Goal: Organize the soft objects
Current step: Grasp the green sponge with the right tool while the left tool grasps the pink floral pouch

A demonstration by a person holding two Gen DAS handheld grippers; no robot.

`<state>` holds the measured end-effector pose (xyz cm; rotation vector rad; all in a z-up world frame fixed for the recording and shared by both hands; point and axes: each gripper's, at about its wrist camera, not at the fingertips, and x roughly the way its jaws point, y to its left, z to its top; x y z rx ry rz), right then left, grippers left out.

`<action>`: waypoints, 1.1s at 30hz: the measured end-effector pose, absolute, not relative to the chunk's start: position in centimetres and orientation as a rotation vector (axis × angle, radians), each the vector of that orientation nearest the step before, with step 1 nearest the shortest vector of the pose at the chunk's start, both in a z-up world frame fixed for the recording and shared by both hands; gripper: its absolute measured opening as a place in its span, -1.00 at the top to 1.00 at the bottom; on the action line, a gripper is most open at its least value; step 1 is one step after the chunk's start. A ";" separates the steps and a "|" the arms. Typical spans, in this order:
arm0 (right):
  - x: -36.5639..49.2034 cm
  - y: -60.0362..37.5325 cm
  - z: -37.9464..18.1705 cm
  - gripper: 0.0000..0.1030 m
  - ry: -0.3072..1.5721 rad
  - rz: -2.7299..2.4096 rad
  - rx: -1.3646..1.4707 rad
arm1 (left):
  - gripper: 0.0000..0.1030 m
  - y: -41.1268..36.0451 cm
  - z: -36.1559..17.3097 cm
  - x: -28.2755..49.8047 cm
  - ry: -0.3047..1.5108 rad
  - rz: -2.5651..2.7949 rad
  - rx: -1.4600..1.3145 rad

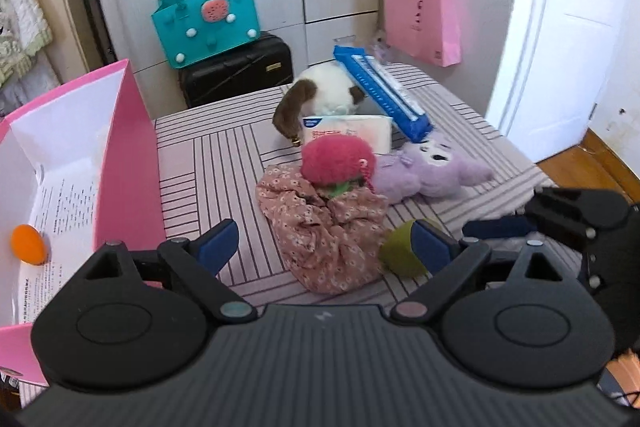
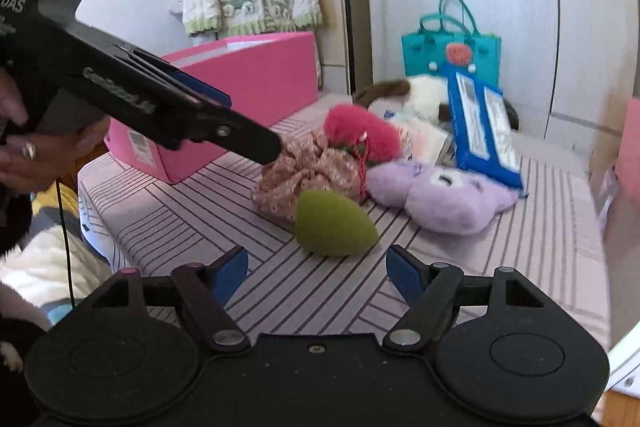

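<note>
We see left gripper [image 1: 326, 247] jaws wide, empty, over floral pink fabric bundle [image 1: 324, 227] | right gripper [image 2: 316, 273] wide, empty, olive egg-shaped sponge [image 2: 334, 227] just ahead | sponge half-hidden behind left finger | "DAS" readable on left gripper body; blue pack [image 2: 482, 125] print blurred

Both tools [image 1: 324, 247] [image 2: 316, 273] agape, empty

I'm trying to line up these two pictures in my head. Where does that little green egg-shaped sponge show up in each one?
Left wrist view: the green sponge lies low and right of centre, partly hidden behind the left gripper's right-hand finger.
Right wrist view: it lies near the centre, in full view, just ahead of the right gripper, whose jaws stand open.
Shared landmark: the floral pink cloth bundle, right beside the sponge in both.
</note>
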<state>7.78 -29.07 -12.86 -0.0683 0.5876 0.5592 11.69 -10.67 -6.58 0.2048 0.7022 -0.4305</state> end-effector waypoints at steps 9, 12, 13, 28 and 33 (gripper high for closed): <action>9.5 -29.1 -13.8 -0.56 0.615 0.498 0.045 | -0.82 -10.4 -8.9 14.1 0.796 -0.434 0.039; 9.5 -28.9 -13.9 -0.56 0.613 0.497 0.053 | -0.82 -10.6 -9.4 14.4 0.779 -0.415 0.026; 9.5 -28.8 -14.0 -0.56 0.607 0.494 0.051 | -0.82 -10.5 -9.5 14.5 0.769 -0.409 0.022; 11.0 -27.7 -13.7 -0.01 0.575 0.413 0.025 | -0.79 -9.8 -9.6 15.9 0.813 -0.425 -0.076; 9.8 -28.9 -13.0 -0.01 0.575 0.390 -0.002 | -0.78 -10.5 -10.0 16.2 0.803 -0.410 -0.052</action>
